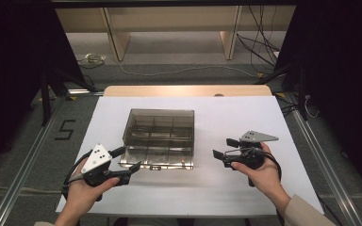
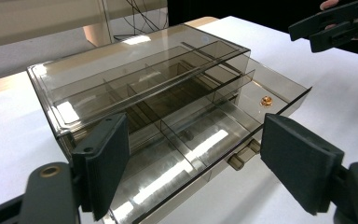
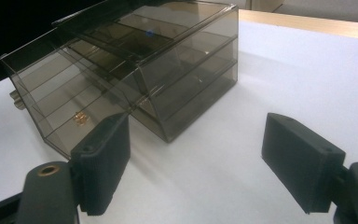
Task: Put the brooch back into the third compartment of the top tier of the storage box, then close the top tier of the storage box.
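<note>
White table [image 1: 226, 188]: smoked drawer box [image 1: 160, 134], drawer out; left hand-held gripper [image 1: 128, 160] released astride drawer; right hand-held gripper [image 1: 222, 148] released, apart.

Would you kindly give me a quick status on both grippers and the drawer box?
Left gripper open at pulled-out bottom drawer. Right gripper open, clear of smoked drawer box. Small brass piece in drawer. Nothing obstructing.

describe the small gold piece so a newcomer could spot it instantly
Start at the smoky clear drawer box mid-table on the white sheet. Its bottom drawer is pulled out toward the person. The gold piece sits in that drawer's right end compartment, the only shiny coloured speck inside.
</note>
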The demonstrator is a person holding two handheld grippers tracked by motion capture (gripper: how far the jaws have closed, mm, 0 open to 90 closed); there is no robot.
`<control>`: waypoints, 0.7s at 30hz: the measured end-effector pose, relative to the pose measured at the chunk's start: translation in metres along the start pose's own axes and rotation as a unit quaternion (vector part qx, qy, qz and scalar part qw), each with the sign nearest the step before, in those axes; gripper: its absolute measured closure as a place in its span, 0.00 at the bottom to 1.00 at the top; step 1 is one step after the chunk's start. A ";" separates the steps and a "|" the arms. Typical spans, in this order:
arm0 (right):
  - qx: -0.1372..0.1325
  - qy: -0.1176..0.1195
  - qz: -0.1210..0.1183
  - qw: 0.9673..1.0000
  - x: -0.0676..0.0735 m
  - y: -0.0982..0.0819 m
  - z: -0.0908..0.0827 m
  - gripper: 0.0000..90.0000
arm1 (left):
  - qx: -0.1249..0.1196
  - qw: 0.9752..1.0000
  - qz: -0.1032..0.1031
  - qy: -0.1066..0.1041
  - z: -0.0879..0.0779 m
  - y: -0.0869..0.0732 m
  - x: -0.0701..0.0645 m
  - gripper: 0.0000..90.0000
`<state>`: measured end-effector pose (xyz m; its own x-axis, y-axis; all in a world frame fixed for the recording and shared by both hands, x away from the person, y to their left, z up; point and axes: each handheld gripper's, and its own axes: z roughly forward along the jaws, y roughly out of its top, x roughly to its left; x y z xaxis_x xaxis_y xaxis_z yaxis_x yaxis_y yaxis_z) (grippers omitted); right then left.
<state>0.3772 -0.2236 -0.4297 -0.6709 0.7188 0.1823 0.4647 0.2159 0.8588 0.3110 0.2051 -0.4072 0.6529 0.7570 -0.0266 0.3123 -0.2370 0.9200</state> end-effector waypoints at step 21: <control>0.000 -0.009 0.010 1.000 -0.013 -0.005 -0.002 0.28 | 0.008 1.000 0.007 -0.001 0.002 0.001 -0.002 0.79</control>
<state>0.3825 -0.2354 -0.4359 -0.6502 0.7354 0.1906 0.4781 0.2011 0.8550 0.3116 0.2018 -0.4068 0.6585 0.7524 -0.0155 0.3142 -0.2561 0.9142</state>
